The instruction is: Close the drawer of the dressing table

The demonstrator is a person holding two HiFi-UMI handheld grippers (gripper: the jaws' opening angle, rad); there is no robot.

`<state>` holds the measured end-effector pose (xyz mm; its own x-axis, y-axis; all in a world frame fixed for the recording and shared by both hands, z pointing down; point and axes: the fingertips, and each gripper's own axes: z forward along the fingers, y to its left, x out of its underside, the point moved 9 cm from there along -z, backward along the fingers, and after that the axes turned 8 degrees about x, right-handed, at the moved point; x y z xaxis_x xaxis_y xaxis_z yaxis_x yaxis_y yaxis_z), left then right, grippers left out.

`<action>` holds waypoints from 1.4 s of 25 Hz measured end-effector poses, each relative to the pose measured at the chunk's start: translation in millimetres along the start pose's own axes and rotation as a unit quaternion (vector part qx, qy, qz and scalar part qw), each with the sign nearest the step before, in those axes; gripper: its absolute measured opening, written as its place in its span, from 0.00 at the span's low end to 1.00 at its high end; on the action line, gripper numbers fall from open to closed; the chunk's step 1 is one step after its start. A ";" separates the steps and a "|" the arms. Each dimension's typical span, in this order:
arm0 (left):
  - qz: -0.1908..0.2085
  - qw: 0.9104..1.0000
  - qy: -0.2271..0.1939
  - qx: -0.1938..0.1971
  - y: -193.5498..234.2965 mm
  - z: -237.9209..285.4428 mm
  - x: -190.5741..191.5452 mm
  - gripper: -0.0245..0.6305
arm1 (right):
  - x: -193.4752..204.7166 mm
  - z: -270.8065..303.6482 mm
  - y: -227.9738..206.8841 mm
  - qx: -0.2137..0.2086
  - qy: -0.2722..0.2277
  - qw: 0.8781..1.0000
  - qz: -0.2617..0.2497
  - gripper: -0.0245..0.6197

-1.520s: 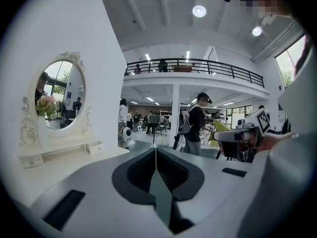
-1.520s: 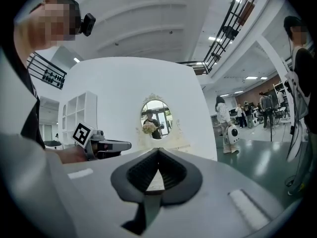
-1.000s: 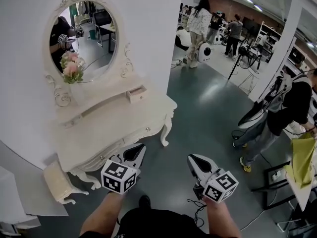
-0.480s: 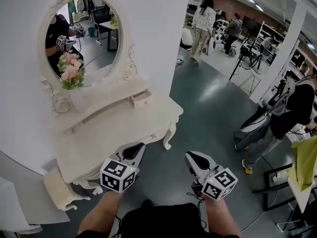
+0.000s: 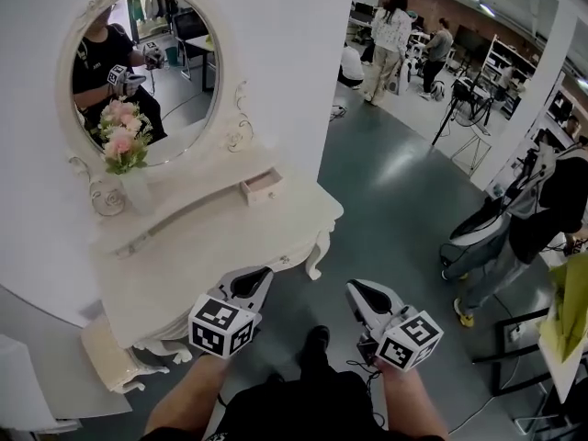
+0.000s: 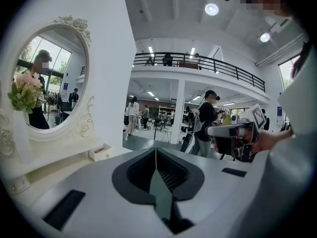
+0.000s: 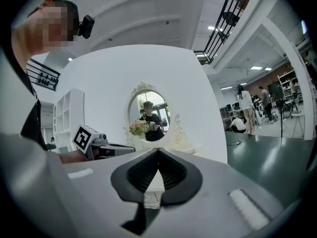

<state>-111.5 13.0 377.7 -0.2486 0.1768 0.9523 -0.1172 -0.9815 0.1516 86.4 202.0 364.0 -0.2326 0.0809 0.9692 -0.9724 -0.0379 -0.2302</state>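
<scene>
Though drawer (image 5: 263, 187) ajar — left claw (image 5: 265, 272), right claw (image 5: 353, 290) closed.

Head view looks steeply down; gripper views look along their jaws; all 3 share the dressing table (image 5: 213, 244).

Left claw (image 5: 261, 273) and right claw (image 5: 353, 288): grey-white shells, black-lined jaws, each topped by a black-and-white marker cube (image 5: 220, 327). The person wears black clothing (image 5: 294, 413) and a black shoe (image 5: 315, 340).
</scene>
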 end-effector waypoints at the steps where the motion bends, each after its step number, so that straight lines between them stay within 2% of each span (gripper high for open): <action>1: -0.001 1.000 0.003 -0.004 2.5 7.0 -1.2 0.06 | 0.0 4.0 -8.1 -0.003 -0.001 1.000 0.003 0.05; 15: -0.020 0.998 0.026 -0.045 66.0 152.3 -38.1 0.06 | -14.2 104.2 -161.2 -0.044 0.026 0.998 0.036 0.05; 20: -0.031 0.998 0.026 -0.052 73.7 193.5 -56.6 0.06 | -24.6 123.1 -202.2 -0.063 0.040 0.996 0.041 0.05; 29: -0.039 0.997 0.033 -0.059 96.8 216.7 -62.3 0.06 | -21.8 154.8 -223.0 -0.066 0.061 0.994 0.056 0.05; 35: -0.043 0.997 0.019 -0.059 137.7 206.3 -66.3 0.06 | -32.4 196.7 -204.1 -0.074 0.060 0.994 0.054 0.05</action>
<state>87.2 -149.1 390.1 -0.2681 0.2654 0.9261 -0.2511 -0.9473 0.1988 295.9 11.3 396.8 -0.3280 0.2028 0.9227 -0.9313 0.0944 -0.3518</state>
